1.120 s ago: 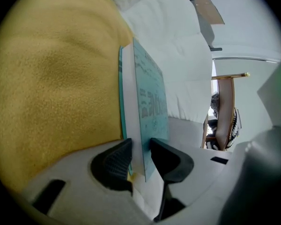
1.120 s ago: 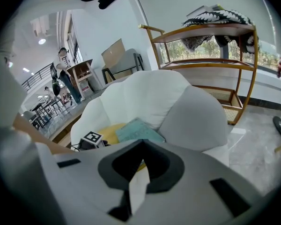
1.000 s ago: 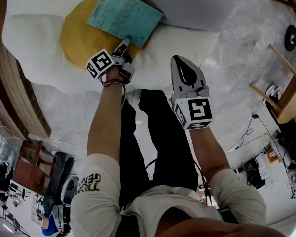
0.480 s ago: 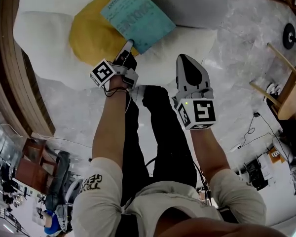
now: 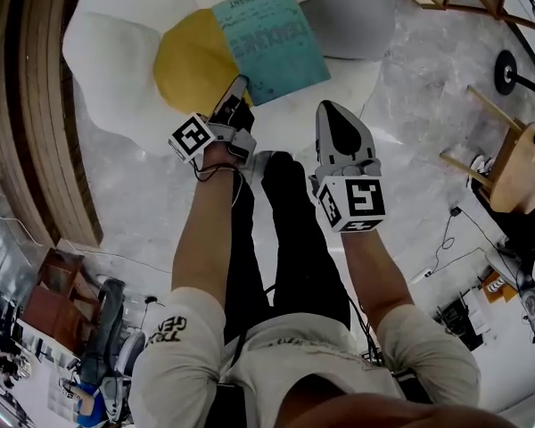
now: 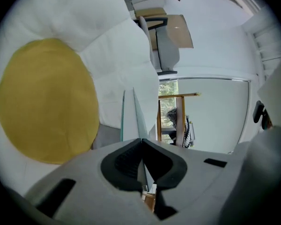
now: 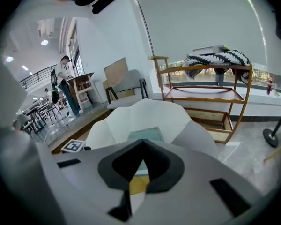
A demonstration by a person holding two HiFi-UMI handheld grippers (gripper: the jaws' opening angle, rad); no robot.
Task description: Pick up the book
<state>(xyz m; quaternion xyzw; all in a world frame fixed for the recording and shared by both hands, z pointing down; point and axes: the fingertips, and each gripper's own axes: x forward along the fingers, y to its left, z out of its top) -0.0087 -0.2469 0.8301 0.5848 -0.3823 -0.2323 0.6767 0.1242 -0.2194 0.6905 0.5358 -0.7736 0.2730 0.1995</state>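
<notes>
The teal book (image 5: 272, 47) hangs by its near edge from my left gripper (image 5: 238, 90), above the white flower-shaped cushion (image 5: 116, 52) with a yellow centre (image 5: 192, 65). The left jaws have just been closing with the book between them, and they are now shut on it. In the left gripper view the book (image 6: 131, 118) shows edge-on as a thin sheet running out of the left gripper (image 6: 141, 142), with the yellow centre (image 6: 47, 102) to its left. My right gripper (image 5: 334, 119) hovers to the right of the book, shut and empty. In the right gripper view, beyond the right gripper (image 7: 141, 143), lie the book (image 7: 145, 135) and the cushion (image 7: 154, 111).
A grey cushion (image 5: 357, 20) lies behind the book. A wooden edge (image 5: 36, 105) borders the left side. At the right stand a wooden stool (image 5: 517, 163) and a round lamp base (image 5: 504, 65). A wooden shelf rack (image 7: 201, 93) stands beyond the cushion, and a person (image 7: 65, 76) is far off.
Both grippers have risen. The book has come up off the yellow centre with the left gripper and has swung round, so that it now points more upright in the head view.
</notes>
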